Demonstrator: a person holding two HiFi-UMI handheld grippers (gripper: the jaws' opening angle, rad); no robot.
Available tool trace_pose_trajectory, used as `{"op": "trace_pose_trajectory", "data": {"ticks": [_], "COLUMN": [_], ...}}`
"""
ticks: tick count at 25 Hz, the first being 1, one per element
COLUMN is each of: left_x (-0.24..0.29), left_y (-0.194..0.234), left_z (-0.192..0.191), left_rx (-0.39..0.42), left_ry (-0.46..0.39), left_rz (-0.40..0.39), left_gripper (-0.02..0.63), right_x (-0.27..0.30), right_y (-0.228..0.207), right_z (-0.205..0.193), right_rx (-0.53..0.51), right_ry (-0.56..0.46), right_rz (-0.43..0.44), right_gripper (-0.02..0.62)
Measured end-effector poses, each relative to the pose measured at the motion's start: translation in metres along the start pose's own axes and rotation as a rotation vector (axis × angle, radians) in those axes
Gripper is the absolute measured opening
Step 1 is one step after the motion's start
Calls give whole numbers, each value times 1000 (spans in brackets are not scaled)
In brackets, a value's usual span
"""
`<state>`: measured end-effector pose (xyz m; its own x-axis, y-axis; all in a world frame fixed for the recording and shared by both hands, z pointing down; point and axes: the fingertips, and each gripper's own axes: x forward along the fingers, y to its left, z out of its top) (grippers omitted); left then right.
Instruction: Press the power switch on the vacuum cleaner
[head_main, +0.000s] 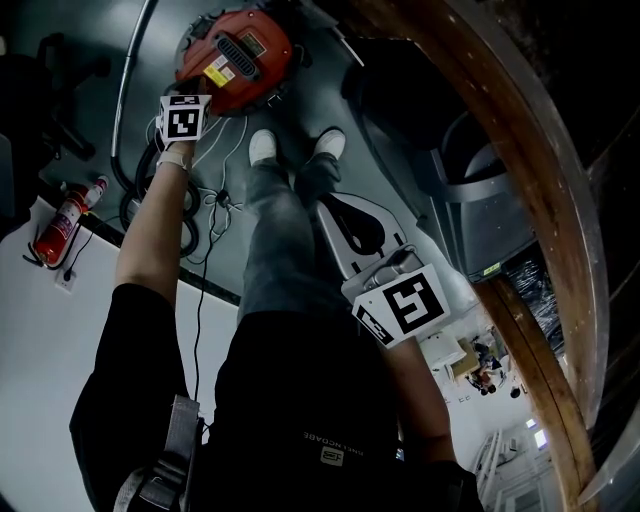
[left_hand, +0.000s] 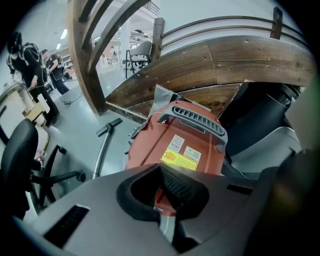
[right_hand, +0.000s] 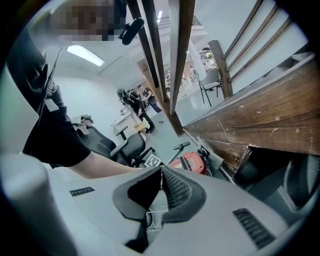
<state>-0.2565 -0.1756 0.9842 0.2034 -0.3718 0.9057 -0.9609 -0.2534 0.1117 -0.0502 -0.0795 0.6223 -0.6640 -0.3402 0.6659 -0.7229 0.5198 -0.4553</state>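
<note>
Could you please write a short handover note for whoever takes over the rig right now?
Left tool: jaws shut, nothing held, reaching down close over the red vacuum cleaner, which stands on the floor beside the curved wooden structure.
Right tool: jaws shut, nothing held, kept well away from the vacuum.
Done: the left tool is at the vacuum.
Left: press the power switch. I cannot pick the switch out, nor tell whether it is touched yet.
</note>
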Motion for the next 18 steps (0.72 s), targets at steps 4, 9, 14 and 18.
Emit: {"op": "trace_pose_trajectory", "data": {"ticks": [4,9,14,18], "left_x": [-9,-44,-89,-128], "left_y": [-8,-31,-53,-71], "left_z": [2,11,26,39], "left_rx": [-15,-4,-24,-1], "left_ry": [13,15,-25,-56], "left_rz": [4,-20,-41,-62], "left_gripper": [14,14,14,14], "right_x": [-7,-23,-43,-60], "right_y": [4,14,25,31], "right_z": [1,3,10,21], "right_rx": [-17,-5,60,53], "right_ry": [-6,-23,-66,-106], "right_rz": [-7,7,19,0], "right_gripper": [29,29,29,29]}}
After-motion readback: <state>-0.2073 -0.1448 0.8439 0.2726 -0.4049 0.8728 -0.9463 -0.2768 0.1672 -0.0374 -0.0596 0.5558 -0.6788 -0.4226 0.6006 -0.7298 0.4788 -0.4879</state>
